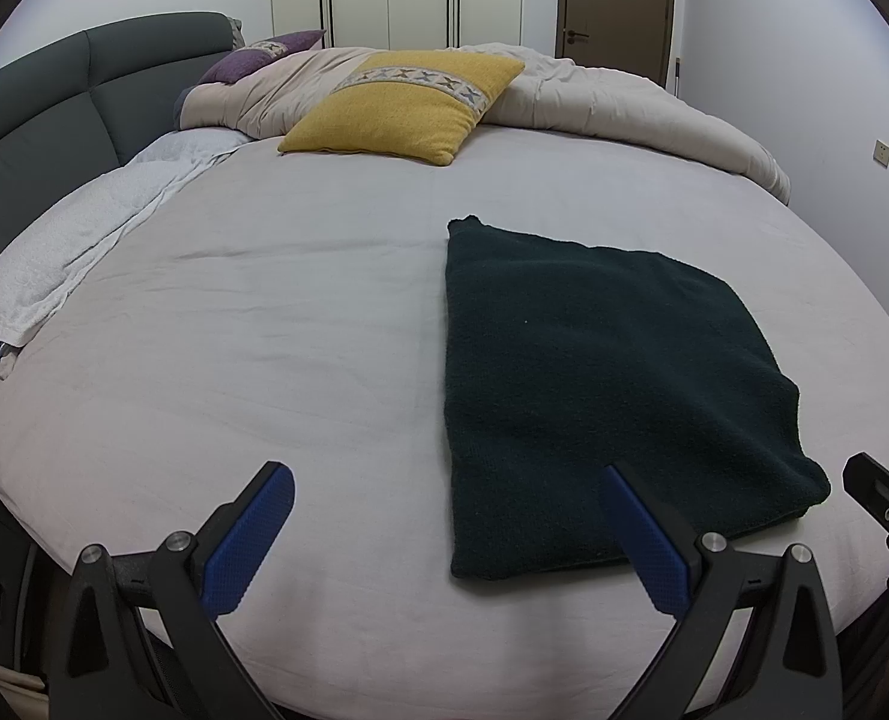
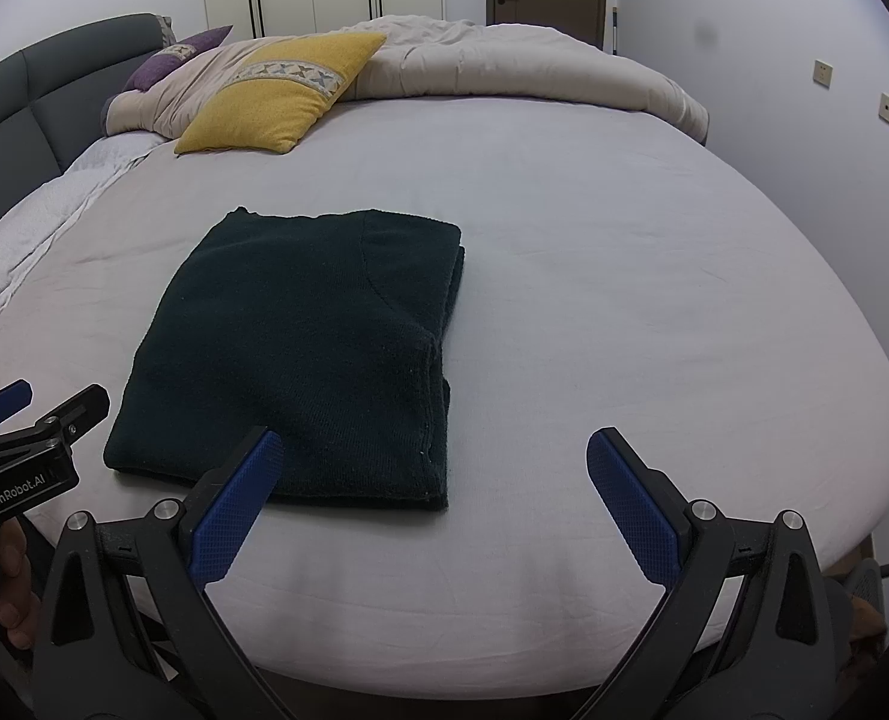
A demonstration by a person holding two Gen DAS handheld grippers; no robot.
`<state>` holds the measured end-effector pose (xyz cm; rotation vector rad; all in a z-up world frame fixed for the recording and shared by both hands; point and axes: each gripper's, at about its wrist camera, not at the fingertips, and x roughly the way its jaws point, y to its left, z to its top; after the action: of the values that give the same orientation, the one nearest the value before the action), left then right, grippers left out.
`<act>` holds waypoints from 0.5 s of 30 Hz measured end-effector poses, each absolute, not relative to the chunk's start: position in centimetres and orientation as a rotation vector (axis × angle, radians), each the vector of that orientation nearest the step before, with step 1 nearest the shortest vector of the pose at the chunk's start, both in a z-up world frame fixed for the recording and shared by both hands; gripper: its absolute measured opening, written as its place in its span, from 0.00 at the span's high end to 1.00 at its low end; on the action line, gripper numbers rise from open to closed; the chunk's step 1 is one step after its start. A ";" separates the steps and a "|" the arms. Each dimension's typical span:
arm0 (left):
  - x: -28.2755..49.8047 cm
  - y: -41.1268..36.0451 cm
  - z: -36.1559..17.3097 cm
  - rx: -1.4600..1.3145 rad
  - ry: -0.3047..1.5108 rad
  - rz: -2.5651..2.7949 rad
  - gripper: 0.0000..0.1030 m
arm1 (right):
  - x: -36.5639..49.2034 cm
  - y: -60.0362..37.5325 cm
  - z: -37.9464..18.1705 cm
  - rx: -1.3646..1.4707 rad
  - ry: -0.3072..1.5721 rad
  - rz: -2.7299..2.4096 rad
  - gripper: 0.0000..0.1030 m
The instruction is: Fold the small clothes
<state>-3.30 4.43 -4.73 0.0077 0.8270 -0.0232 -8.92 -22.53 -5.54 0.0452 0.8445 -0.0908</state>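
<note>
Dim, even, cool indoor light in both views, source out of frame; no glare, no hard shadows. Only a soft shadow under the near edge of the dark garment (image 2: 300,360), itself so dark that knit detail is nearly lost. Strong fisheye bending: bed (image 1: 264,330) bulging round, walls curving, black vignette at 11, 1, 5 and 7 o'clock. Sharp at centre, slightly soft toward the rim. Faint smudge on the right view at 1 o'clock.

Home bedroom: bed (image 1: 264,330), pillows (image 1: 402,105).
</note>
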 end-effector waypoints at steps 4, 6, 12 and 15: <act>-3.3 4.4 -4.7 0.007 0.827 -0.023 0.00 | -8.9 -22.5 -5.5 0.048 0.845 -0.091 0.00; -3.3 4.4 -4.7 0.008 0.827 -0.023 0.00 | -9.0 -22.4 -5.5 0.047 0.845 -0.092 0.00; -3.3 4.4 -4.7 0.008 0.828 -0.023 0.00 | -8.9 -22.5 -5.5 0.047 0.845 -0.092 0.00; -3.3 4.4 -4.7 0.008 0.828 -0.024 0.00 | -8.9 -22.4 -5.5 0.048 0.847 -0.089 0.00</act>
<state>-3.32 4.42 -4.74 0.0076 0.8277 -0.0236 -8.93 -22.42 -5.53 0.0476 0.8466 -0.0893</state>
